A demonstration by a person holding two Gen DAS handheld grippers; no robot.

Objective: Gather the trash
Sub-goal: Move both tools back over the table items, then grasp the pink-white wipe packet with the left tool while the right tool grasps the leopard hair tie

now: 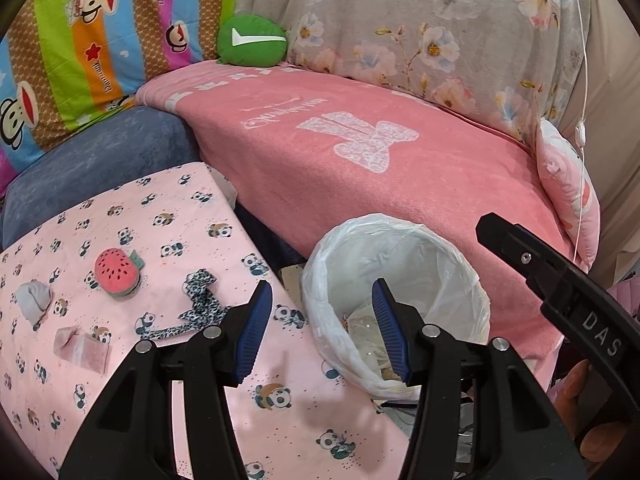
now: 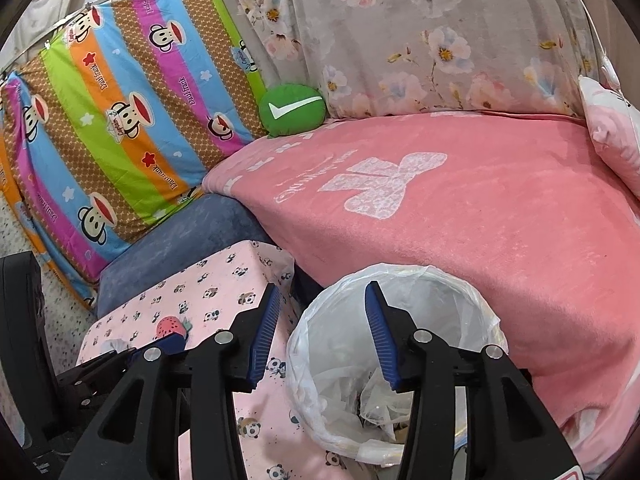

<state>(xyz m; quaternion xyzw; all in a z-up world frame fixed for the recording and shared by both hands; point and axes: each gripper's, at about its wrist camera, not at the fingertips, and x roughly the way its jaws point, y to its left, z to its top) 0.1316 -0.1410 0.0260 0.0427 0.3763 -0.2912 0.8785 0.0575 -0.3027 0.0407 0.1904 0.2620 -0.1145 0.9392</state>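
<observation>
Two grippers hang over the trash bin (image 2: 394, 364), which stands between the panda-cloth table (image 1: 132, 360) on the left and the pink blanket (image 1: 360, 160) on the right; the left gripper (image 1: 320, 328) and the right gripper (image 2: 320, 332) both have the jaws spread, nothing between the pads; crumpled wrappers (image 2: 376, 404) lie at the bottom of the white liner; only the left view shows a watermelon toy (image 1: 117, 272), a leopard ribbon (image 1: 200, 304) and a tissue pack (image 1: 82, 350) on the table; far behind sits a green cushion (image 2: 291, 110).
</observation>
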